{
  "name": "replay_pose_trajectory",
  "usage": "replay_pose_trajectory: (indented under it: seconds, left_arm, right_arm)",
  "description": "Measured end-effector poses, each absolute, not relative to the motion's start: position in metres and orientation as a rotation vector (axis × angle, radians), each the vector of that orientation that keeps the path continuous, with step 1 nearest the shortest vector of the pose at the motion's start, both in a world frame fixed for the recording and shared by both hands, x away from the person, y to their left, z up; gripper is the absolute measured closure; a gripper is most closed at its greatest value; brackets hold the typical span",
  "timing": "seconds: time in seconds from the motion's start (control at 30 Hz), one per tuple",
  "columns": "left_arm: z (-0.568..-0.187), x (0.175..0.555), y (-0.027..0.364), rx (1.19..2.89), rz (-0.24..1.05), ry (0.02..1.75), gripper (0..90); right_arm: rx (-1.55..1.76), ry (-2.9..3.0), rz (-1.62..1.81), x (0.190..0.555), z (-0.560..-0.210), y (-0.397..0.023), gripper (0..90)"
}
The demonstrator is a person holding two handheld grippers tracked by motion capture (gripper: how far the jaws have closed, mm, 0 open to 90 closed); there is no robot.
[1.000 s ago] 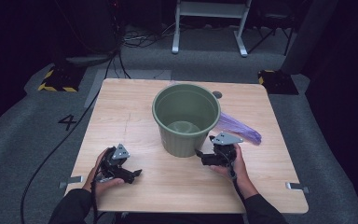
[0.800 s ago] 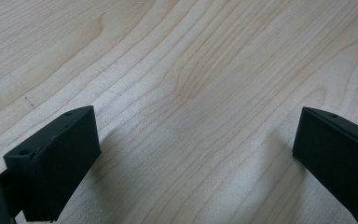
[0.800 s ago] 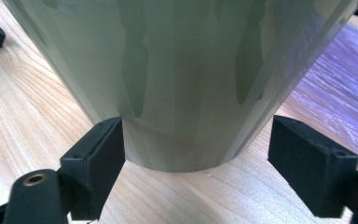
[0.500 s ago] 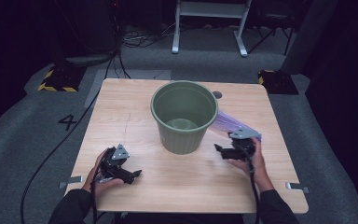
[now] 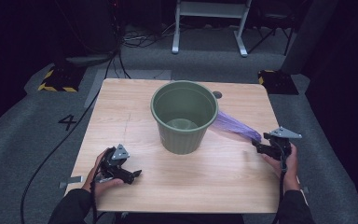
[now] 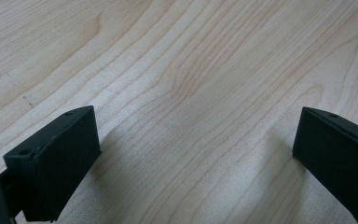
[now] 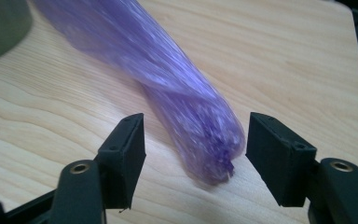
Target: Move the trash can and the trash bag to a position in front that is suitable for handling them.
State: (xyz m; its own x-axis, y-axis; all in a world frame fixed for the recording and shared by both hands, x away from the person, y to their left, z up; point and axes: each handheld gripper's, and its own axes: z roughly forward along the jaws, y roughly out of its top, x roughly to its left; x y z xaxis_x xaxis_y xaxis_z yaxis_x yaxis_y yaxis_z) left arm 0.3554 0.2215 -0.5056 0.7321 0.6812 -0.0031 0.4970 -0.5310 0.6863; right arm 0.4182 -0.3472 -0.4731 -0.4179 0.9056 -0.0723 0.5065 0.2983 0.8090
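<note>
- Your left gripper [image 5: 133, 175] rests near the front left part of the wooden table [image 5: 121, 107], held in your left hand [image 5: 103, 173]. In the left gripper view its two black jaws stand wide apart over bare wood grain, with nothing between them.
- Your right gripper [image 5: 256, 147] sits toward the right edge of the table, held in your right hand [image 5: 282, 161], with its tips pointing at the near end of the purple plastic bag [image 5: 235, 128].
- In the right gripper view, the bunched end of the purple plastic bag [image 7: 205, 140] lies on the table between the two jaws. The jaws have just been closing, yet a gap shows on each side of the bag, so the pads are not pressing on it.
- The bag lies flat on the wood as a long twisted roll, running from your right gripper back and left toward the green bucket [image 5: 184, 116]. Its far end passes behind the bucket's side.
- The green bucket stands upright near the middle of the table.
- Beyond the table, the grey floor [image 5: 37, 130] carries a black cable [image 5: 56, 149] and a painted number four [image 5: 68, 122].
</note>
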Motion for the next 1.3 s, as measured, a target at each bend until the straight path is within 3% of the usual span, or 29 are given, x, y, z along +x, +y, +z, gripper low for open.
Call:
replay_pose_trajectory:
  seconds: [0.13,0.17,0.27,0.3,0.33,0.5,1.17,1.23,1.27,1.3]
  left_arm:
    - [-0.506,0.355,0.222,2.246,0.348,0.885,0.3]
    - [-0.506,0.355,0.222,2.246,0.348,0.885,0.3]
    - [-0.506,0.355,0.222,2.246,0.348,0.885,0.3]
    - [-0.506,0.355,0.222,2.246,0.347,0.884,0.3]
    - [-0.506,0.355,0.222,2.247,0.347,0.884,0.3]
    - [-0.506,0.355,0.222,2.246,0.348,0.885,0.3]
    - [-0.506,0.355,0.221,2.246,0.348,0.885,0.2]
    - [-0.506,0.355,0.221,2.245,0.348,0.887,0.2]
    - [-0.506,0.355,0.221,2.245,0.348,0.887,0.2]
    - [-0.506,0.355,0.221,2.244,0.348,0.888,0.2]
  right_arm:
    - [1.267,2.102,1.012,0.425,-0.485,-0.346,52.5]
    - [1.267,2.102,1.012,0.425,-0.485,-0.346,52.5]
    - [1.26,2.143,0.994,0.428,-0.49,-0.344,74.3]
    - [1.26,2.143,0.994,0.428,-0.49,-0.344,74.3]
    - [1.25,2.158,0.991,0.427,-0.492,-0.344,82.8]
    - [1.211,2.185,1.003,0.422,-0.491,-0.344,89.7]
    - [0.912,2.415,1.01,0.363,-0.492,-0.277,90.0]
    - [0.887,2.397,0.998,0.357,-0.488,-0.272,83.4]
    - [0.893,2.334,1.021,0.354,-0.481,-0.274,73.1]
    - [0.893,2.334,1.021,0.354,-0.481,-0.274,73.1]
